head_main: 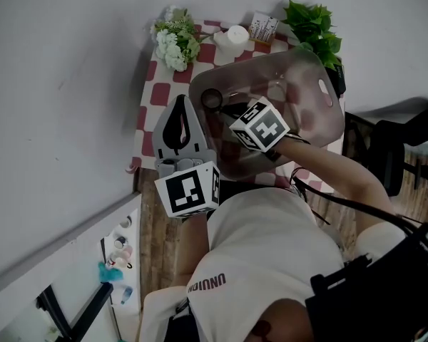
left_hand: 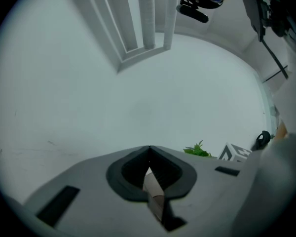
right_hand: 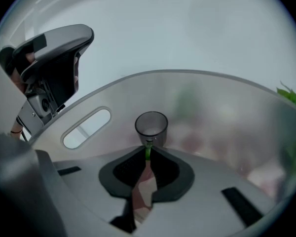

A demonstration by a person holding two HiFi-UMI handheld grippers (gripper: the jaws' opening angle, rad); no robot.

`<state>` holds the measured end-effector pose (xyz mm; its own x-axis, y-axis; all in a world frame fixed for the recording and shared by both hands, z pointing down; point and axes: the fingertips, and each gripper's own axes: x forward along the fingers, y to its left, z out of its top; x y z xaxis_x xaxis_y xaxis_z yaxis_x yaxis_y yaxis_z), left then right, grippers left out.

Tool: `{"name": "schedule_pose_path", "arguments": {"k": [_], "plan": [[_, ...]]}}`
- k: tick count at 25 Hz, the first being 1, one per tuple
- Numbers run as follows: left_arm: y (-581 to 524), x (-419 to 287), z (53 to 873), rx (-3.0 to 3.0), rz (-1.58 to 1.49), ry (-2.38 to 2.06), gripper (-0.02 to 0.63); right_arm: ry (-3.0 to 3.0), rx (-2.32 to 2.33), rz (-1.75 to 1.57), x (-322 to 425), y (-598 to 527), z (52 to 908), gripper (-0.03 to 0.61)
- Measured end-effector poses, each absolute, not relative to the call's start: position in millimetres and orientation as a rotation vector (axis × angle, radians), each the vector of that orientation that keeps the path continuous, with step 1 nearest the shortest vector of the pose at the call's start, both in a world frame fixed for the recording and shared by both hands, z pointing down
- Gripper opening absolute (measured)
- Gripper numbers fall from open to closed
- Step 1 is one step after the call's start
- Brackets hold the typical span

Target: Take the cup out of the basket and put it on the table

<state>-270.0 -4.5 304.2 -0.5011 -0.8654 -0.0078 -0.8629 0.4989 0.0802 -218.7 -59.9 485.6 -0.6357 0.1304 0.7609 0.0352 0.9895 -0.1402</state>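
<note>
A small smoky see-through cup (right_hand: 151, 126) stands upright inside the translucent plastic basket (right_hand: 222, 107). In the head view the cup (head_main: 211, 98) shows as a dark ring at the left end of the basket (head_main: 310, 63). My right gripper (right_hand: 148, 150) reaches into the basket, its jaws nearly together, the tips pinching a thin green part on the cup's near side. My right gripper (head_main: 227, 108) is seen from above at the cup. My left gripper (head_main: 180, 107) hovers left of the basket, shut and empty. The left gripper view shows its closed jaws (left_hand: 149, 156) against a bare wall.
The basket sits on a table with a red-and-white checked cloth (head_main: 160, 95). White flowers (head_main: 175, 43), a white candle (head_main: 235, 37), a small card (head_main: 262, 27) and a green plant (head_main: 315, 24) line the far edge. A dark chair (head_main: 394, 152) stands to the right.
</note>
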Motion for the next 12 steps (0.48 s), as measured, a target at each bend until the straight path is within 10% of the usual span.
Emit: {"name": "schedule_pose_path", "arguments": {"k": [12], "plan": [[-8.3,-267.4,302.3,1.567,-0.078,-2.683,0.012,-2.359,-0.114,0.047,-221.8,-59.9,458.3,0.046]]}}
